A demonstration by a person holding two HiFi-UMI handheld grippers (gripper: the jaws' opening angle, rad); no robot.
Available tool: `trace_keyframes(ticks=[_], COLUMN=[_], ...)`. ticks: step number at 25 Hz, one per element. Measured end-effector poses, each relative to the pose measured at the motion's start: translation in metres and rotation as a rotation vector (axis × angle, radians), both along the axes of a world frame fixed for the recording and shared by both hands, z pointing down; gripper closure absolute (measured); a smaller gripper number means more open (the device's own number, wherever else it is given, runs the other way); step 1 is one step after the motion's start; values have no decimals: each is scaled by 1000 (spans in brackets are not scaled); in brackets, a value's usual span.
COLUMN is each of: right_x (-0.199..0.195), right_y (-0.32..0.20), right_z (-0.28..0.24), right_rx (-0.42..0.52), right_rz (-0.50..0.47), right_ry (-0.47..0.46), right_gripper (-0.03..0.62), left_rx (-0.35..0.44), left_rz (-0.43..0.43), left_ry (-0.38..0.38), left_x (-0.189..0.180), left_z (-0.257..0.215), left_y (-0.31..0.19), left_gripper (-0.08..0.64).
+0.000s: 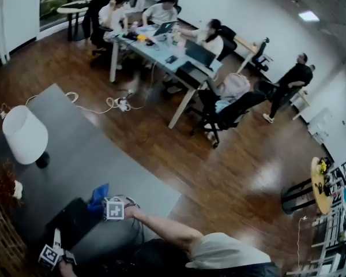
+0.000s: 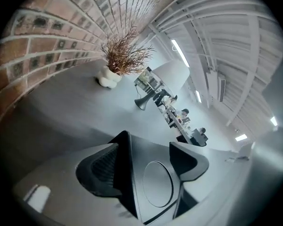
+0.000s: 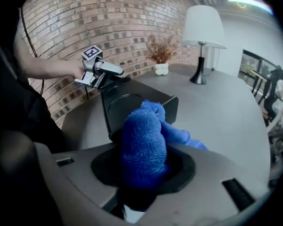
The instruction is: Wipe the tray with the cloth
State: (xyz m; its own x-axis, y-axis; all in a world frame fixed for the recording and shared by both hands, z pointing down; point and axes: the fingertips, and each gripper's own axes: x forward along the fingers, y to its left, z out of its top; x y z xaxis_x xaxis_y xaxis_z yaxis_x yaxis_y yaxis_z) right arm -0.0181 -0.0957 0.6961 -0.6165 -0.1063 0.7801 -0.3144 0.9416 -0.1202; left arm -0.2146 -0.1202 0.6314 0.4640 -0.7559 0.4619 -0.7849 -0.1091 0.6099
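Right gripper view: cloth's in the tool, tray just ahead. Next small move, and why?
Probably ease the right tool forward and down until the blue cloth it clamps meets the tray. The cloth hangs just short of it, contact not evident. The left tool is open with the tray between its jaws, not gripping, so press lightly.

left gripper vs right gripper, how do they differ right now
The left gripper holds its jaws wide apart; the right gripper is shut on the blue cloth. The left has the black tray between its jaws; the right has cloth bunched there. Both point toward the tray.
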Motion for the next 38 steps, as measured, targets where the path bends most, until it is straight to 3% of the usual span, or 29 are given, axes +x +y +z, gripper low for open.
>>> trace_keyframes(ticks=[4, 8, 10, 12, 14, 18, 22, 26, 29, 34, 36, 38], right_x=[57, 85, 129, 153, 140, 87, 57, 35, 43, 66, 78, 82], right_y=[24, 46, 22, -21, -50, -74, -96, -69, -35, 58, 59, 18], right_z=[3, 2, -6, -32, -45, -37, -30, -15, -16, -12, -11, -14], right_rx=[22, 10, 73, 178, 262, 355, 404, 407, 387, 281, 240, 270], right_rz=[63, 40, 63, 73, 11, -183, -291, -373, -382, -554, -549, -427], right_ry=[15, 65, 130, 152, 182, 241, 269, 256, 254, 216, 196, 201], right_gripper=[454, 453, 453, 451, 451, 451, 451, 451, 451, 449, 448, 448], left_rx=[146, 265, 274, 233, 175, 76, 69, 65, 62, 38, 35, 32], left_rz=[4, 36, 95, 177, 207, 159, 122, 112, 101, 106, 113, 103], left_ry=[38, 96, 131, 167, 171, 126, 101, 106, 100, 115, 117, 120], left_x=[50, 112, 151, 186, 179, 132, 128, 131, 130, 132, 137, 139], left_z=[-38, -69, -74, -69, -57, -18, -8, -8, -8, -7, -6, -5], left_y=[33, 57, 53, 41, 44, 64, 65, 66, 65, 68, 70, 71], left_gripper=[261, 273, 275, 275, 273, 275, 302, 321, 327, 336, 351, 354])
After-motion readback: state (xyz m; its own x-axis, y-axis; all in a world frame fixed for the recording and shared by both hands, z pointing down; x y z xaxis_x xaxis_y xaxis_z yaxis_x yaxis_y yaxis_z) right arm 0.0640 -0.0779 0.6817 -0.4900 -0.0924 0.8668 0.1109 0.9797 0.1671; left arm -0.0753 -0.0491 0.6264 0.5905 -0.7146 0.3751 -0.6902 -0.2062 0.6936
